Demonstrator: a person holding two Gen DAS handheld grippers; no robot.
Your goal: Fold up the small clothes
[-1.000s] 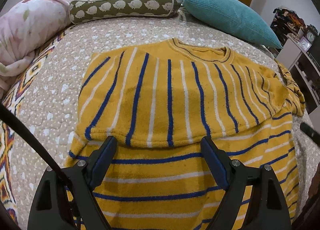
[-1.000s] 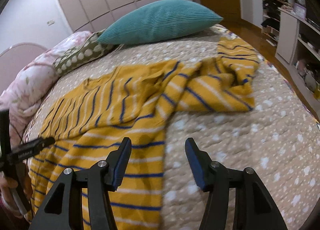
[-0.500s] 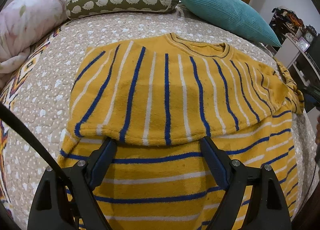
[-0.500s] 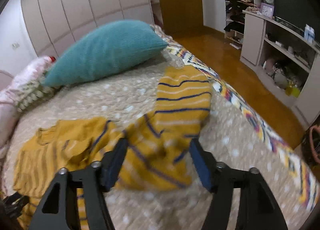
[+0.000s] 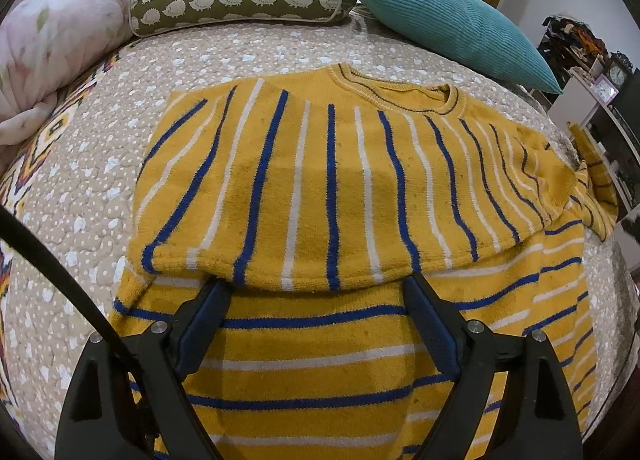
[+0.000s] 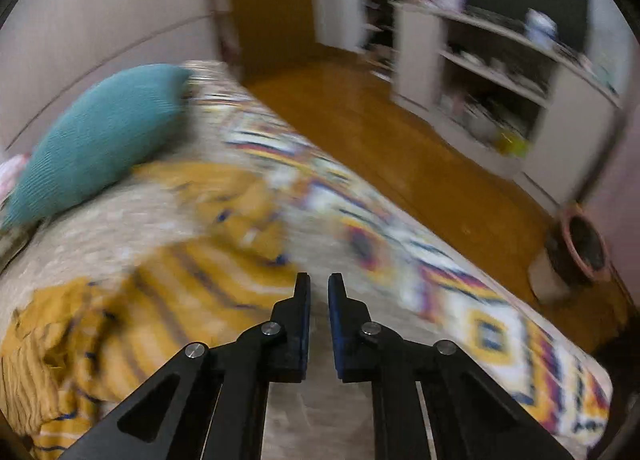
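A yellow sweater (image 5: 320, 188) with blue and white stripes lies on the bed, its left sleeve folded across the body. My left gripper (image 5: 316, 288) is open just above the sweater, its fingertips at the folded sleeve's near edge, holding nothing. In the blurred right wrist view the sweater's other sleeve (image 6: 224, 220) lies spread toward the bed's right edge. My right gripper (image 6: 319, 284) is nearly shut, with a narrow gap between the pads and nothing in it, just right of that sleeve.
A beige dotted quilt (image 5: 96, 164) covers the bed. At the head lie a teal pillow (image 5: 452, 24), a green hedgehog bolster (image 5: 240, 0) and a pink blanket (image 5: 52, 48). Right of the bed are wooden floor (image 6: 392, 140), white shelves (image 6: 500, 80) and a bin (image 6: 576, 252).
My right gripper swung right toward the bed's edge and closed from wide open to nearly shut. My left gripper moved slightly forward over the sweater and stayed open.
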